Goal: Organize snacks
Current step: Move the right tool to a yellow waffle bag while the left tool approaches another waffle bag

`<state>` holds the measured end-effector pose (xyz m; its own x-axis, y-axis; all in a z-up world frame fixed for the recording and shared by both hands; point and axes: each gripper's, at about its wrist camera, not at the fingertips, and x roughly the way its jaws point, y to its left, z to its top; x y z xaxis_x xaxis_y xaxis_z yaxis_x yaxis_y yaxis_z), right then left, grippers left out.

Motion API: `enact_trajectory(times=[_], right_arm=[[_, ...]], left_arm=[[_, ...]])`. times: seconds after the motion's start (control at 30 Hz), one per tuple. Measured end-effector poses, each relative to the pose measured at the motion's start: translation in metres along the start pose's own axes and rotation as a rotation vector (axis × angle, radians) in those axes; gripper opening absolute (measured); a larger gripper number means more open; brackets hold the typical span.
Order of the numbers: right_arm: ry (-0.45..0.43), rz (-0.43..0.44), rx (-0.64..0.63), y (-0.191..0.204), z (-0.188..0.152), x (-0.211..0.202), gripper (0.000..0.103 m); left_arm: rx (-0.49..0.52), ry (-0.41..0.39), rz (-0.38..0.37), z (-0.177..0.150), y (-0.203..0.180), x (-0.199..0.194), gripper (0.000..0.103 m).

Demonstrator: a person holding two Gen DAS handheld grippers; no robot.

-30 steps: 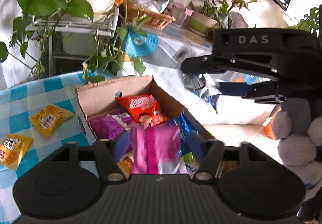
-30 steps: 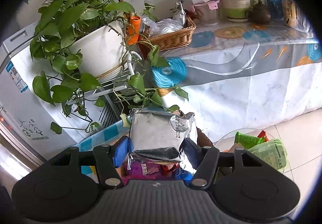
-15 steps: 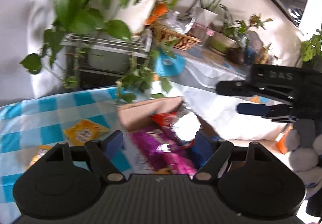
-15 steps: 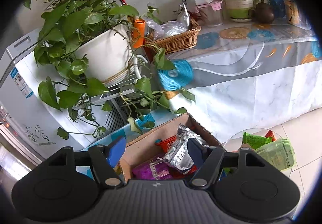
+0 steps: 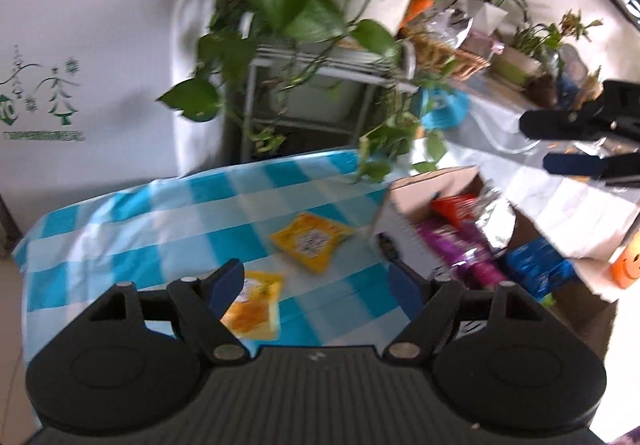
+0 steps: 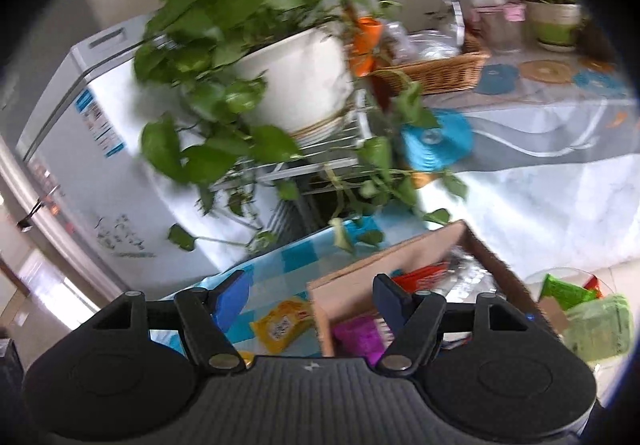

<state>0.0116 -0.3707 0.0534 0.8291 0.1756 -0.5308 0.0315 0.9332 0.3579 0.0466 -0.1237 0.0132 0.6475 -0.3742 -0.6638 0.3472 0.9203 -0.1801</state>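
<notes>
- Left gripper (image 5: 316, 279): black ribbed body, blue pads spread wide, nothing between them, above the blue-and-white checked cloth (image 5: 168, 221).
- Right gripper (image 6: 310, 295): jaws parted wide and empty; it also shows at the right edge of the left view.
- Cardboard box (image 5: 404, 217), right of centre: open top, crinkly red, purple, blue and silver foil packets heaped inside.
- Two flat yellow snack packets on the cloth: one (image 5: 312, 243) mid-frame just left of the box, another (image 5: 254, 305) lower, beside the left pad.
- Glossy leafy plant (image 6: 224, 41) in a round white pot above.

Black ribbed grippers, blue-padded jaws
</notes>
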Motion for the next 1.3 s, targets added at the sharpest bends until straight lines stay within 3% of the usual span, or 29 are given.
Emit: enact_trajectory(times=[0.33, 0.83, 1.3], right_arm=[[0.061, 0.040, -0.042, 0.034, -0.004, 0.029, 0.075], [0.205, 0.118, -0.034, 0.070, -0.012, 0.107, 0.077], [0.331, 0.042, -0.074, 0.089, -0.019, 0.193, 0.086]], left_arm=[[0.029, 0.062, 0.047, -0.006, 0.032, 0.013, 0.080], [0.063, 0.139, 0.032, -0.007, 0.045, 0.069, 0.081], [0.011, 0.177, 0.025, -0.009, 0.052, 0.110, 0.081]])
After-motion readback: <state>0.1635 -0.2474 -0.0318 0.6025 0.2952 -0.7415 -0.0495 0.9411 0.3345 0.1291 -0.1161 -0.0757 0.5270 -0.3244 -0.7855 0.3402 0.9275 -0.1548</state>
